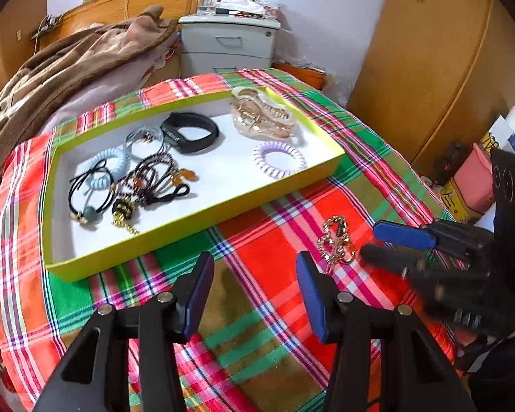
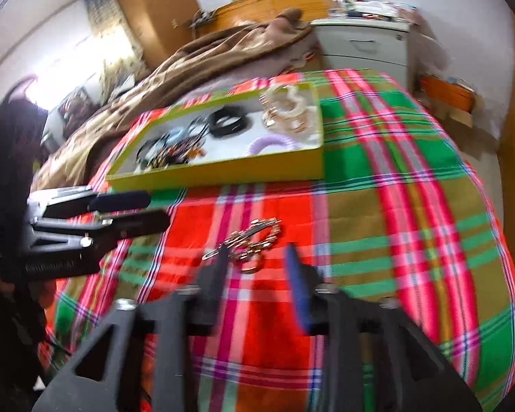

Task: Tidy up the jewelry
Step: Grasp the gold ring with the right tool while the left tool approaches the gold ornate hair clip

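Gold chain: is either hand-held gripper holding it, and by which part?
Neither. The gold chain lies loose on the cloth; left hand-held gripper and right hand-held gripper are open.

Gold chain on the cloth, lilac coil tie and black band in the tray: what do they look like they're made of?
Gold chain: probably metal, since its links are shiny and gold-coloured; plated or solid, can't tell.
Lilac coil tie: likely plastic, a glossy spiral cord like a phone cable.
Black band: looks like matte rubber or silicone, a smooth, thick strap; unconfirmed.
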Action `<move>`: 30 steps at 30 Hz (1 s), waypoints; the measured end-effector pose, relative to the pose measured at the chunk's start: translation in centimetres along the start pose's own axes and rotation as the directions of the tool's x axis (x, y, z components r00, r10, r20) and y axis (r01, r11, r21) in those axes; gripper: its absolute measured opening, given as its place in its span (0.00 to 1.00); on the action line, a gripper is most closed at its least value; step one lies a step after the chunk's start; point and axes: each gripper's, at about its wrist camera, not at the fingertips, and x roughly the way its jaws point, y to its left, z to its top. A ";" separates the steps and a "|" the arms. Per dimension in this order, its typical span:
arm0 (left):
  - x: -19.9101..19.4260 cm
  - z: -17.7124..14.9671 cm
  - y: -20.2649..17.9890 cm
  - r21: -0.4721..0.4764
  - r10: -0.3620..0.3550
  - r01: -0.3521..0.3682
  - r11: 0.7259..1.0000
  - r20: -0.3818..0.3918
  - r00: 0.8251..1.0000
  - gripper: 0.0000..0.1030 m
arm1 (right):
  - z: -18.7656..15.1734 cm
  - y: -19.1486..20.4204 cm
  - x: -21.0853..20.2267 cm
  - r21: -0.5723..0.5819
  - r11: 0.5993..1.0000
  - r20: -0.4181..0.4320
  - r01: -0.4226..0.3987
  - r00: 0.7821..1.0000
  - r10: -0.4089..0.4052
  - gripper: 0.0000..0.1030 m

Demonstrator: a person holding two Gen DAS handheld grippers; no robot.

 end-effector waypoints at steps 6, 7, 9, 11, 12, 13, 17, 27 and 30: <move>0.3 -0.2 0.2 -0.009 -0.014 0.014 1.000 -0.004 1.000 0.49 | 0.4 0.4 1.4 -0.049 0.998 -0.030 0.051 0.998 -0.052 0.45; 0.3 -0.2 0.2 -0.009 -0.016 0.016 1.000 -0.007 1.000 0.49 | 0.5 0.5 1.4 -0.054 0.997 -0.030 0.050 0.998 -0.052 0.45; 0.4 -0.3 0.3 -0.013 -0.016 0.016 1.000 -0.009 1.000 0.49 | 0.4 0.6 1.5 -0.064 0.997 -0.029 0.053 0.998 -0.054 0.45; 0.5 -0.3 0.5 -0.020 -0.017 0.016 1.000 -0.013 1.000 0.49 | 0.4 0.9 1.6 -0.080 0.995 -0.028 0.062 0.998 -0.065 0.45; 0.5 -0.3 0.5 -0.021 -0.016 0.015 1.000 -0.013 1.000 0.49 | 0.3 1.0 1.6 -0.093 0.993 -0.028 0.068 0.997 -0.071 0.45; 0.4 -0.3 0.5 -0.021 -0.016 0.015 1.000 -0.012 1.000 0.49 | 0.2 1.1 1.6 -0.104 0.992 -0.027 0.072 0.997 -0.075 0.45; 0.4 -0.2 0.5 -0.022 -0.019 0.018 1.000 -0.011 1.000 0.49 | 0.2 1.6 1.8 -0.136 0.987 -0.027 0.089 0.995 -0.093 0.33; 0.4 -0.2 0.5 -0.026 -0.016 0.016 1.000 -0.012 1.000 0.49 | -0.2 1.9 1.4 -0.166 0.980 -0.023 0.112 0.993 -0.117 0.23; 0.3 -0.2 0.5 -0.026 -0.013 0.013 1.000 -0.013 1.000 0.49 | -0.1 1.6 0.9 -0.151 0.983 -0.007 0.109 0.994 -0.111 0.22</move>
